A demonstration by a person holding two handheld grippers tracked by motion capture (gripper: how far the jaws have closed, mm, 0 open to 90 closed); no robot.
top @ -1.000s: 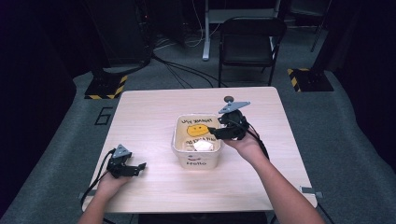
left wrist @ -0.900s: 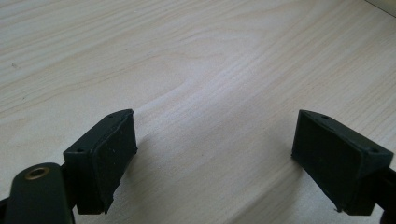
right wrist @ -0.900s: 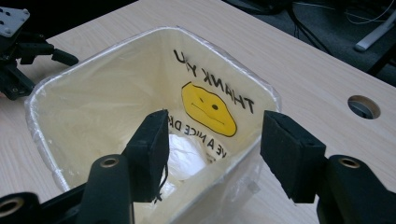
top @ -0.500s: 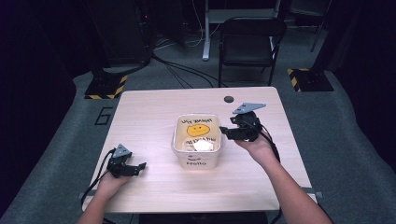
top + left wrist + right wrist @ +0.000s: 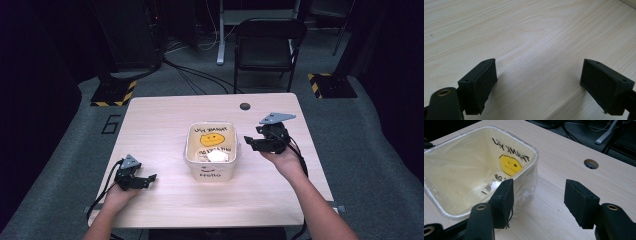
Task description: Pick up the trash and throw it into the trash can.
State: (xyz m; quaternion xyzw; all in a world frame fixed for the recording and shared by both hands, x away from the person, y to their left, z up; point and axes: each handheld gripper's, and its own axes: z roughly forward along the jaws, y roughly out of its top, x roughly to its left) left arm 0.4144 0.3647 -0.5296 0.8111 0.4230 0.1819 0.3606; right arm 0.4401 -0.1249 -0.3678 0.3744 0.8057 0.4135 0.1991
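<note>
Pale wood table (image 5: 165, 120) on grey carpet, dark room; folding chair (image 5: 267, 47) at 12 o'clock, cable hole (image 5: 244, 106) near the far edge.
Bin (image 5: 210, 151) at table centre: white, lined with a yellowish bag, smiley face and lettering; white scrap (image 5: 217, 155) inside. Right gripper (image 5: 250, 142) just off its rim at 3 o'clock, jaws apart, holding nothing. Left gripper (image 5: 149, 178) at 8 o'clock, jaws wide, holding nothing.

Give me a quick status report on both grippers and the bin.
Left gripper open, empty, low over table. Right gripper open, empty, beside lined bin. Nothing between them.
</note>
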